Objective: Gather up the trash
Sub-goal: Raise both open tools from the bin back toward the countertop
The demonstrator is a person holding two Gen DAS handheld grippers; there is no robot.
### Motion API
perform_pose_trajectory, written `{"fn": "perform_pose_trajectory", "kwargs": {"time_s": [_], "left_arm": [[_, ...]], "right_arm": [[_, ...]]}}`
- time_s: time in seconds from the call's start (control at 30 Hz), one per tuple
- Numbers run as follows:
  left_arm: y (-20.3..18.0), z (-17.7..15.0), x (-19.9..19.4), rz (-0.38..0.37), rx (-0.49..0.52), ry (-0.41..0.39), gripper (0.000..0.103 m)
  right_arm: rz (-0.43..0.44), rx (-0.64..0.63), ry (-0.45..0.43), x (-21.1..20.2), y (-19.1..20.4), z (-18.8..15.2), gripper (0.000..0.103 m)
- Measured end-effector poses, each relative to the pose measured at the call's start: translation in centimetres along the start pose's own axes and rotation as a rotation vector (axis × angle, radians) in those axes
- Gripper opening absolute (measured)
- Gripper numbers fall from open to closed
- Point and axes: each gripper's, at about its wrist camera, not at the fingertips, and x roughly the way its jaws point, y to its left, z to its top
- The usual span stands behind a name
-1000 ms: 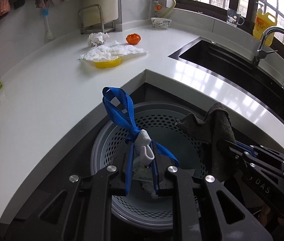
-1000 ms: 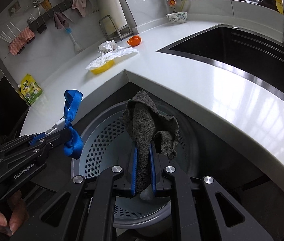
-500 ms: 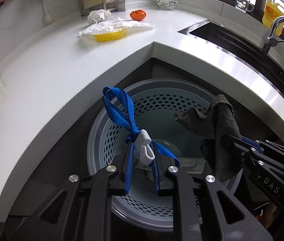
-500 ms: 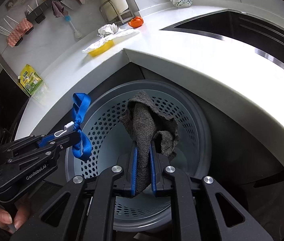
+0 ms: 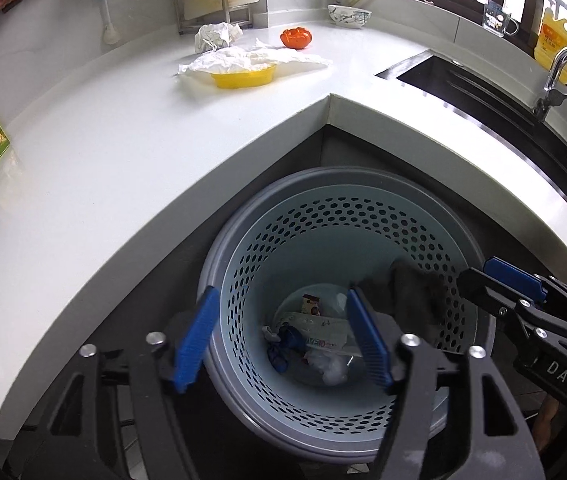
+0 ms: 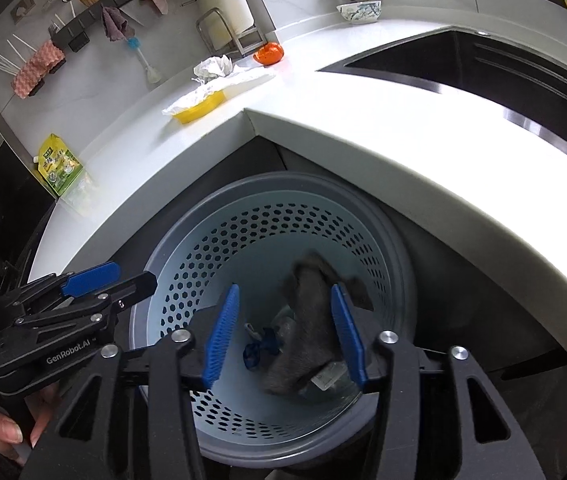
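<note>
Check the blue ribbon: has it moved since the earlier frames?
Yes. The blue ribbon has left the opening left gripper and dropped to the bottom of the bin, below the rim it stood above.

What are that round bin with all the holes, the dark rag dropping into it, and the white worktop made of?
Bin: looks like moulded plastic, matt pale blue inside a grey rim, with even hexagonal holes.
Dark rag: seems a soft grey terry or microfibre cloth; it is fuzzy and folds limply, though blurred here.
Worktop: probably polished stone or a solid composite; it is glossy white and mirrors the window light.
</note>
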Motion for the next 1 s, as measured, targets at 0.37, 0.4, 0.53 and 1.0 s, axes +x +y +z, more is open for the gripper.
{"fn": "perform_pose_trajectory", "kwargs": {"time_s": [0.37,0.4,0.53,1.0], "left_arm": [[0.7,0.0,-0.9,0.020,-0.014,-0.016,0.072],[0.7,-0.1,-1.0,0.019,-0.015,-0.018,0.072],[0.8,-0.1,-1.3,0.020,-0.018,-0.026,0.075],[1.2,0.4,-2.7,0.019,-0.027,-0.047,0.076]], "right_arm": [[0.010,0.023,-0.012,-0.7,-0.1,0.0,0.049],[0.010,0.023,-0.013,-0.7,0.0,0.0,0.049],[0.013,0.022,-0.018,-0.9,0.1,0.1,0.050],[0.020,0.021,-0.041,-2.1,0.3,0.9,0.052]]}}
